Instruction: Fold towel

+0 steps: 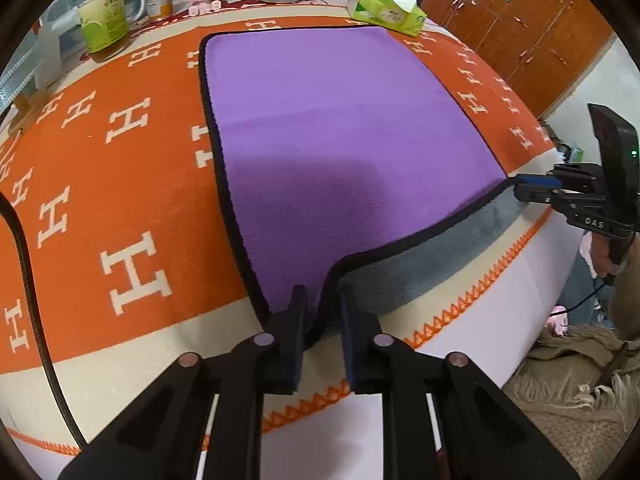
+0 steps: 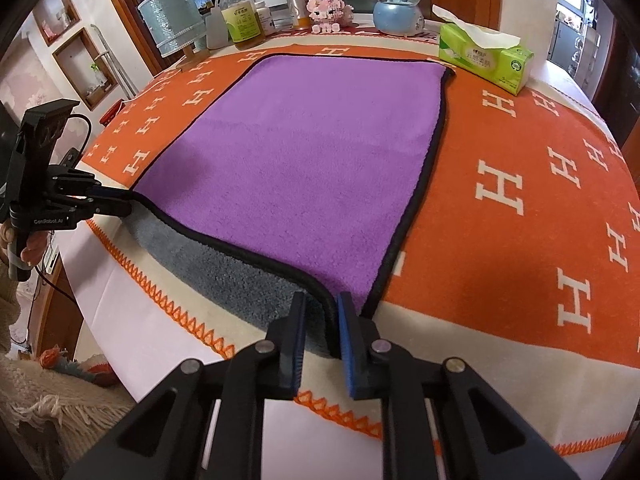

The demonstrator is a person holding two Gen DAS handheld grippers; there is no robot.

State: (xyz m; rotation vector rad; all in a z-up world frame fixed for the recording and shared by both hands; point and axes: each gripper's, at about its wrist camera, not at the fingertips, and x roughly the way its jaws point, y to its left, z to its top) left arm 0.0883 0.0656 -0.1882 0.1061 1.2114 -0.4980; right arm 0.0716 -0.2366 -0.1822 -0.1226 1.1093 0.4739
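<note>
Nearest, the left claw (image 1: 322, 316) pinches the towel (image 1: 332, 120) at its near left corner, and the right claw (image 2: 320, 312) pinches the near right corner, lifting that edge to show its grey underside. Soft, light and limp, it sags between them; beyond, it lies flat on the orange-clothed worktop (image 2: 500, 208), short of the tissue pack (image 2: 484, 58).

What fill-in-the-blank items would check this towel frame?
1. The top face of the towel is ____.
2. Its lifted underside along the near edge is ____.
3. The left gripper and right gripper each pinch a near ____ of the towel.
4. The green tissue pack stands beyond the towel's far ____ corner.

Missing words: purple; grey; corner; right
</note>
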